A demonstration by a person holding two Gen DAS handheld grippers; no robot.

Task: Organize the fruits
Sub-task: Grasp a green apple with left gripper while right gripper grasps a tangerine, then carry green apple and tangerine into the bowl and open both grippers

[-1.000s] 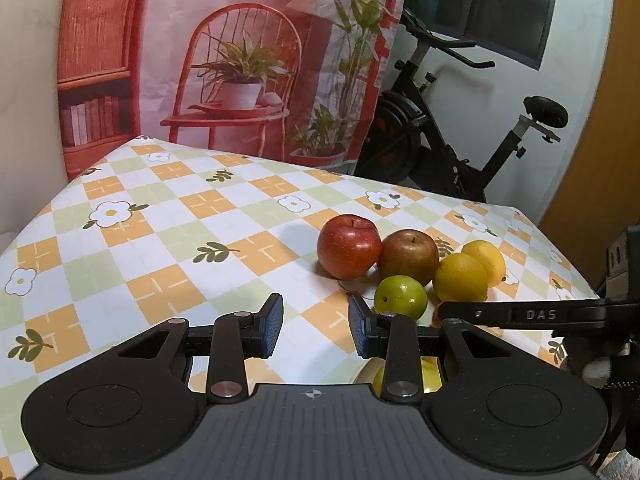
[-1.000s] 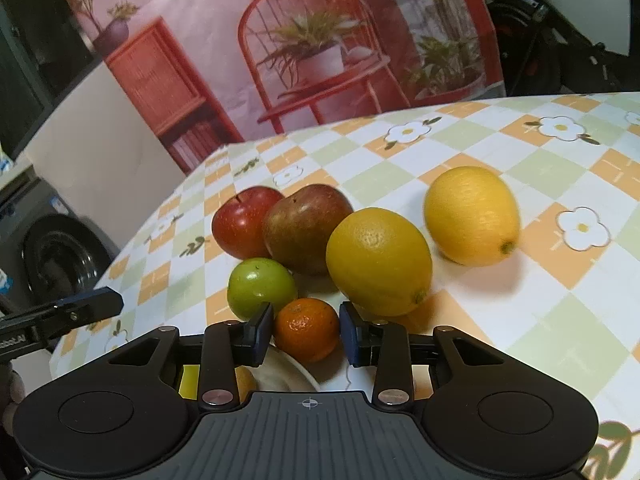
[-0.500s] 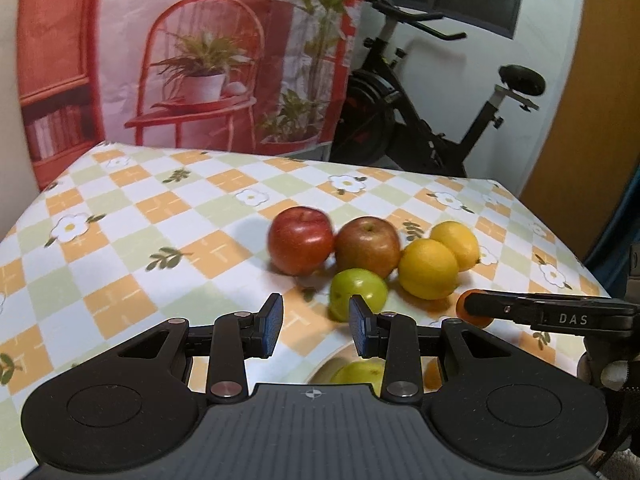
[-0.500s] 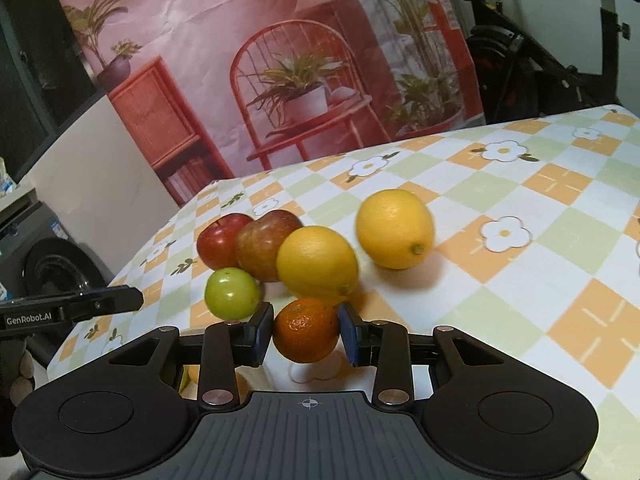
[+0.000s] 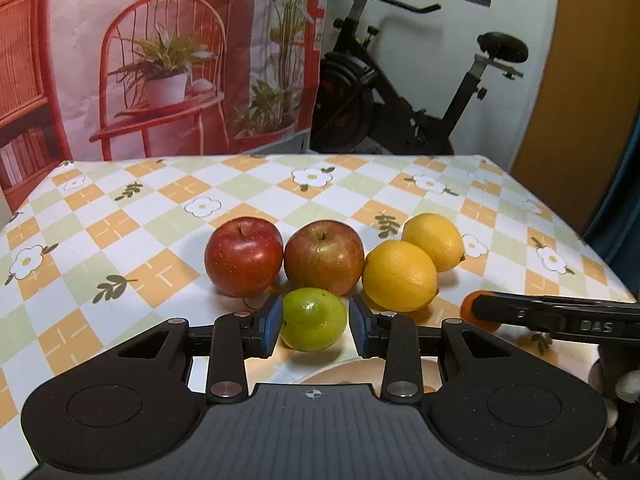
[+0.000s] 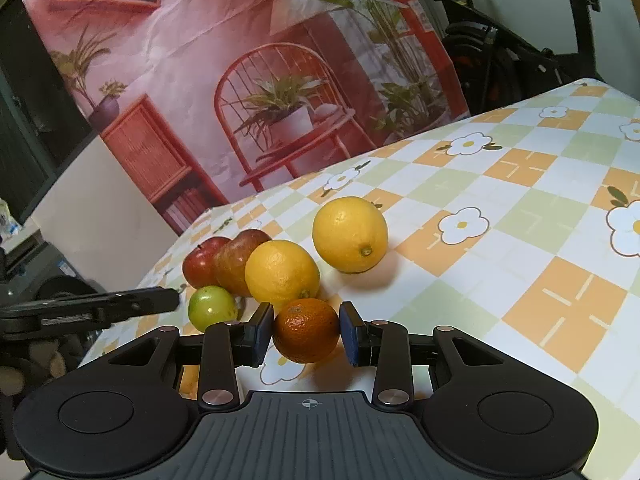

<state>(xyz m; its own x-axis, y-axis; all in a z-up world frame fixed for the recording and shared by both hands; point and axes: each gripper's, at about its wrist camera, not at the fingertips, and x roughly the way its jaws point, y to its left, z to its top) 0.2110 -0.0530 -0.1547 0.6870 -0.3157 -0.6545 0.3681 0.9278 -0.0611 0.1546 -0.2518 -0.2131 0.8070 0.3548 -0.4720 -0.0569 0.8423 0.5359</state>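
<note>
Right tool [image 6: 306, 330]: closed on small round orange mandarin [image 6: 306, 330], held above checked floral worktop [image 6: 520, 208]. Left tool [image 5: 314, 322]: open, pads flanking round green lime [image 5: 314, 319], small gaps either side. Behind on worktop: two red apples [image 5: 244, 256], two yellow lemons [image 5: 400, 276].

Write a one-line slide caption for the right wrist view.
Right gripper holds an orange above the checkered tablecloth, beside two lemons, two apples and a green fruit.
</note>
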